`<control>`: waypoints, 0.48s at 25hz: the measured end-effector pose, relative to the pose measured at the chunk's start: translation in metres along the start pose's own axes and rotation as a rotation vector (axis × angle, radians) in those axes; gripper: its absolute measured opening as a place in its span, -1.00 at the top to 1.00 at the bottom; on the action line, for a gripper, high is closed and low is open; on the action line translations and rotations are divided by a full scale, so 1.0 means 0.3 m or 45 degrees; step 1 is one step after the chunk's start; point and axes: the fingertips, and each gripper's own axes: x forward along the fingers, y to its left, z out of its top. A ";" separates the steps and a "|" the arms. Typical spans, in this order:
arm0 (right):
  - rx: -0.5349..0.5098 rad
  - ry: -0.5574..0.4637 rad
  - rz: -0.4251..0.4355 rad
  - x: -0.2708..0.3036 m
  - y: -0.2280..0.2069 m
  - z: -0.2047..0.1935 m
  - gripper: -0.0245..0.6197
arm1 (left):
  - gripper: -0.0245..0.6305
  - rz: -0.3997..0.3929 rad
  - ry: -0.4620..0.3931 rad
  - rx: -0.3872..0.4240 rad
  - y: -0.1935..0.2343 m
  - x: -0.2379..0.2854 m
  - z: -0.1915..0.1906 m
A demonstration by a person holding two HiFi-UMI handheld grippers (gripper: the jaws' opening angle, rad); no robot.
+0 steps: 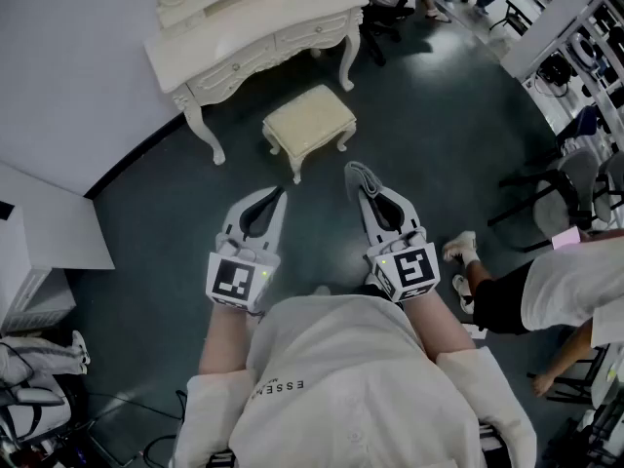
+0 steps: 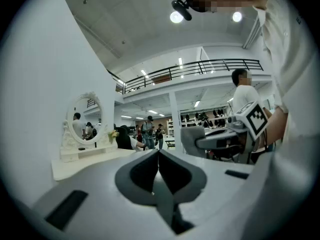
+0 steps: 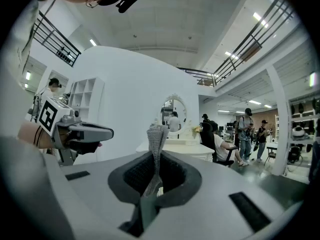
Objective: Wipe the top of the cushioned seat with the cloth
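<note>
Grey cloth [image 3: 157, 143] pinched in forward-pointing right claw [image 1: 363, 181].

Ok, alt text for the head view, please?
Seen from above, the right gripper is shut on a grey cloth and the left gripper is shut, empty, both aimed at a cream seat on the floor. A white dressing table stands beyond it.

Shirt [image 1: 341, 359] print reads "ESSEN", rest hidden in fold; no other legible text.
</note>
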 end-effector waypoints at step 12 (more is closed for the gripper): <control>0.033 0.021 0.020 0.018 0.000 -0.022 0.84 | 0.92 0.020 -0.018 0.000 -0.006 0.014 0.006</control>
